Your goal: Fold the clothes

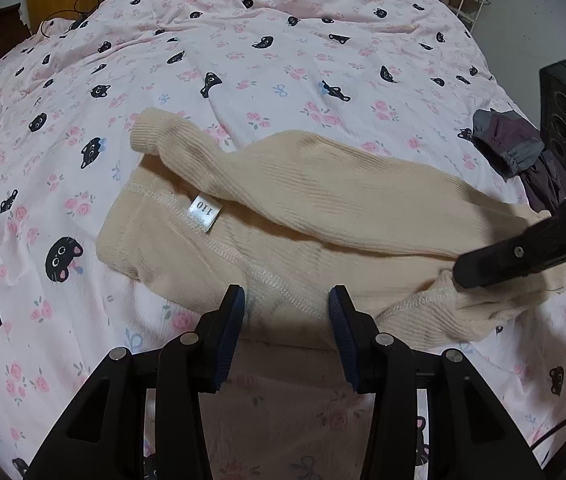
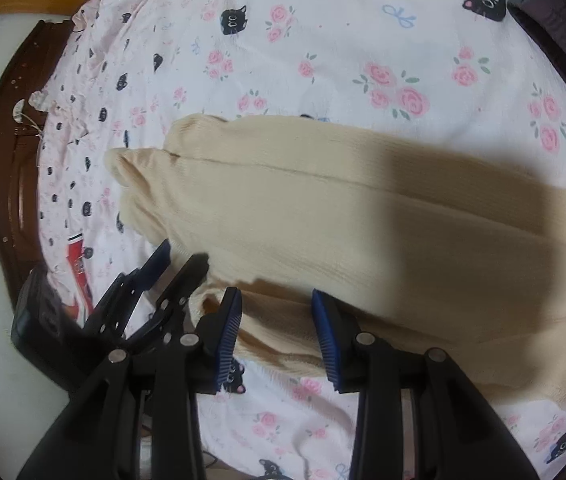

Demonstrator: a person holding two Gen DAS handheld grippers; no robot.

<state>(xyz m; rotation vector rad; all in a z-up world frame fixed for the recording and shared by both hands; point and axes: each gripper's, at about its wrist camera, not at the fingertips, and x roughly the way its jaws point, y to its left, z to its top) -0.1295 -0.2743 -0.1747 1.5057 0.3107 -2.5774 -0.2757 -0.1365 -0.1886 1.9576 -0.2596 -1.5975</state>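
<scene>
A beige ribbed knit garment [image 1: 323, 208] lies spread on the bed, with a white "110" tag [image 1: 205, 212] and its seams showing. One long tube part is folded across it. My left gripper [image 1: 287, 312] stands open low over the garment's near edge, the seamed cloth lying between its blue pads [image 1: 235, 320]. The right gripper [image 1: 467, 272] comes in from the right and rests at the garment's ribbed end. In the right wrist view the garment [image 2: 323, 208] fills the middle. My right gripper [image 2: 277, 324] is open over its near edge, and the left gripper [image 2: 181, 258] is beside it.
The bed sheet [image 1: 243, 60] is pink with black cats and roses. A dark grey-purple garment [image 1: 515, 148] lies at the right, also seen as a dark garment [image 2: 555, 20]. A dark wooden bed frame [image 2: 7, 160] curves along the left. A red-and-white item [image 2: 79, 268] lies near that edge.
</scene>
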